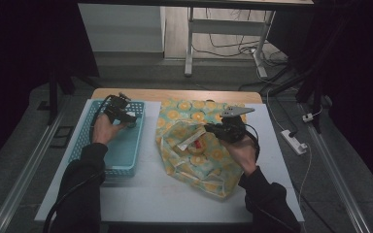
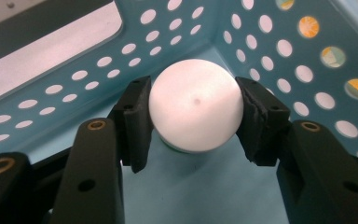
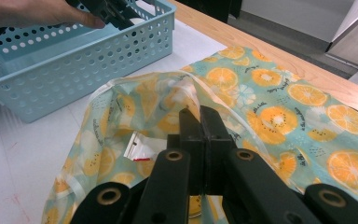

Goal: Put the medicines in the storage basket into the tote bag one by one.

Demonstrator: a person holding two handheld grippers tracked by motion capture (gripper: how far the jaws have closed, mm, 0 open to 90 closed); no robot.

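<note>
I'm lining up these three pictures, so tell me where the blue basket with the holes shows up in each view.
High view: the blue basket sits left of centre on the table, the left gripper inside it.
Left gripper view: its perforated walls and floor surround the white ball between the jaws.
Right gripper view: upper left, beyond the bag.
Shared landmark: the orange-print bag, seen through the basket's holes in the left gripper view.

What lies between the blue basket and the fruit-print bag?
A bare strip of white table top separates basket from bag, in the high view.
</note>
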